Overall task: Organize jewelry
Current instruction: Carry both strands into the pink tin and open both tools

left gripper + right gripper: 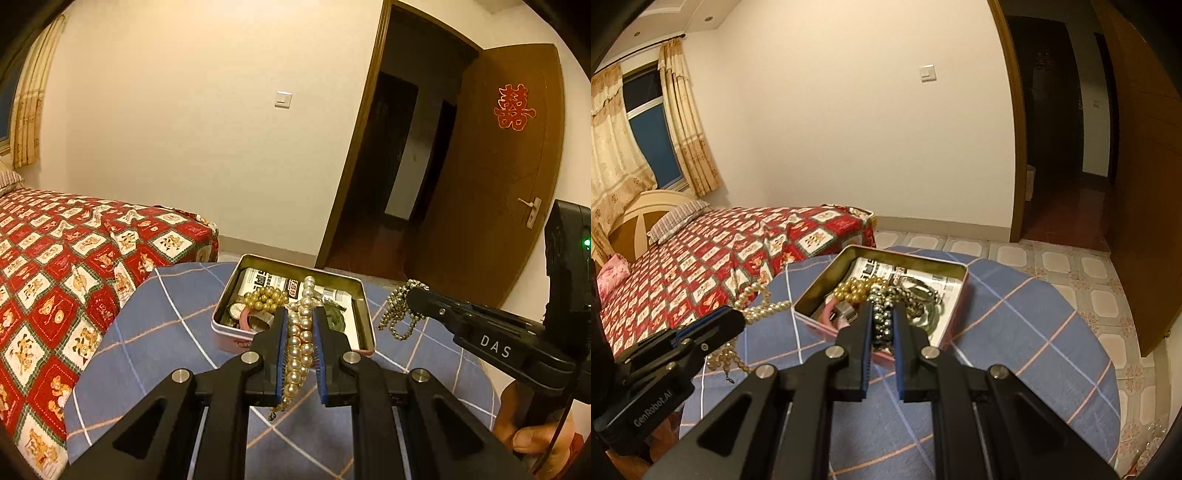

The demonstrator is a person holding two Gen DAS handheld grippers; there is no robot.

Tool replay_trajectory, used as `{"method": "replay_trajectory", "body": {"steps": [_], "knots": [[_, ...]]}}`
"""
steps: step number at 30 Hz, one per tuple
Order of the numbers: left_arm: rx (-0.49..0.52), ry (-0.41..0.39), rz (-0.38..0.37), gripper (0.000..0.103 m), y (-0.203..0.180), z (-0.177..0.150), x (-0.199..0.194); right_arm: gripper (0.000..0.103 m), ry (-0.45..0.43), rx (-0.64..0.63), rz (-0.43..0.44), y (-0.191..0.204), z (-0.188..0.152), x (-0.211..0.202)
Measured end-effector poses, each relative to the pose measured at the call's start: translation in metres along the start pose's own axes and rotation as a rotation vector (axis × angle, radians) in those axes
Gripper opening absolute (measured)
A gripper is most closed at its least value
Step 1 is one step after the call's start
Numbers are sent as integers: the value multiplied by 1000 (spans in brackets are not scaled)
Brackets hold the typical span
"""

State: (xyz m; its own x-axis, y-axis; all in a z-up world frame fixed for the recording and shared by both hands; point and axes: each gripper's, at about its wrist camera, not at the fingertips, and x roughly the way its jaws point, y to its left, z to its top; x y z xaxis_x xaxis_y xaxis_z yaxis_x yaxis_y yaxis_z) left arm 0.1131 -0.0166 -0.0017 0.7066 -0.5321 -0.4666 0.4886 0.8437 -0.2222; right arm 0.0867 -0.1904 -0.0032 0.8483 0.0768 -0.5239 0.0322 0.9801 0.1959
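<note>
Left gripper (300,321) jaws clamp a pearl necklace (299,350); right gripper (881,317) jaws grip a metallic bead chain (882,321), both beside the open tin (962,275) on the worktop (1015,332). Several pieces already lie inside; these two remain.

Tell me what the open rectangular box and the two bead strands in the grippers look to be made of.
Open rectangular box: likely thin tinplate, with a brassy reflective inner wall and rolled rim. Cream bead strand in the left gripper: pearl or imitation pearl, with soft satin sheen; which one is unclear. Dark silvery bead strand in the right gripper: metallic-looking, with mirror-like highlights.
</note>
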Motion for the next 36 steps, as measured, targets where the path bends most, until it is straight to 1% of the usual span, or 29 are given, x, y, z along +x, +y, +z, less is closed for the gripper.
{"method": "replay_trajectory", "body": {"steps": [4,12,15,21,36], "knots": [[4,-3,-1,12,-4,6,8,12,-6,8,-1,-3,5,5],[-4,-60,5,12,-7,29,24,12,-51,36,34,-8,22,11],[1,-61,12,12,-9,33,35,12,-65,42,21,-9,27,17],[4,-39,24,12,-11,38,63,12,-80,68,-20,-16,32,36],[-27,33,44,12,-2,42,125,12,-20,107,-86,-46,36,89]]}}
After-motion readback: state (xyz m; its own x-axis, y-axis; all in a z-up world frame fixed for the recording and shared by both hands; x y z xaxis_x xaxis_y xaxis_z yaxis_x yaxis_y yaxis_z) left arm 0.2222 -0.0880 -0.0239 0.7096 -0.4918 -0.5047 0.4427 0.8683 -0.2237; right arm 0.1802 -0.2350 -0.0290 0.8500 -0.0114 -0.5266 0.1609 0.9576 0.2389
